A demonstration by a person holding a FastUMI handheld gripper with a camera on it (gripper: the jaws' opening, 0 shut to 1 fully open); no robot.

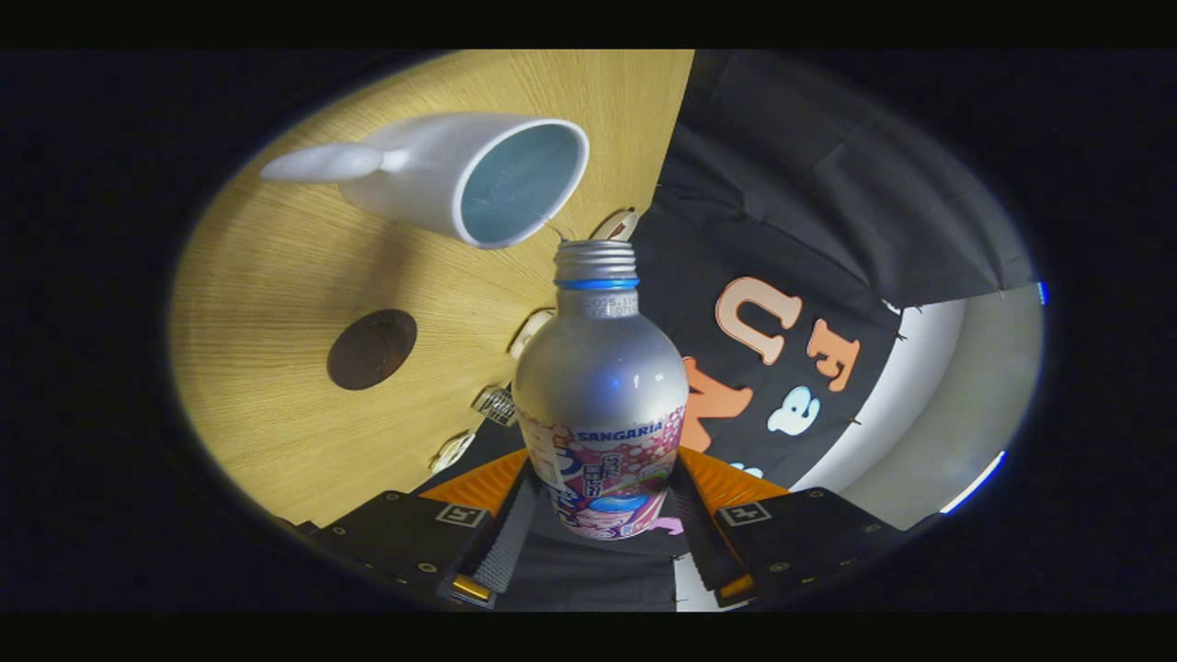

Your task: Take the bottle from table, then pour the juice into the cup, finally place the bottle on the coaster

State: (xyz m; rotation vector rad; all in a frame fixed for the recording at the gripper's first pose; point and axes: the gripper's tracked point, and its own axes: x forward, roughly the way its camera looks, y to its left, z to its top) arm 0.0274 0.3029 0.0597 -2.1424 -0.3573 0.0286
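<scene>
My gripper (602,501) is shut on a silver aluminium bottle (599,386), both fingers pressing on its printed lower body. The bottle has a blue neck ring and an uncapped threaded mouth. I hold it tipped far over, so the wooden table (276,276) stands nearly on edge in the view. The bottle's mouth sits right beside the rim of a white cup (478,179) with a pale blue inside and a handle on its far side from the bottle. No juice is visible in the cup or at the mouth. A dark round coaster (371,348) lies on the table beyond my left finger.
The table's edge runs past the bottle, with several small white clips (531,331) fixed along it. Beyond that edge hangs the black booth wall (828,230), and a pale floor or wall strip (947,395) lies past it.
</scene>
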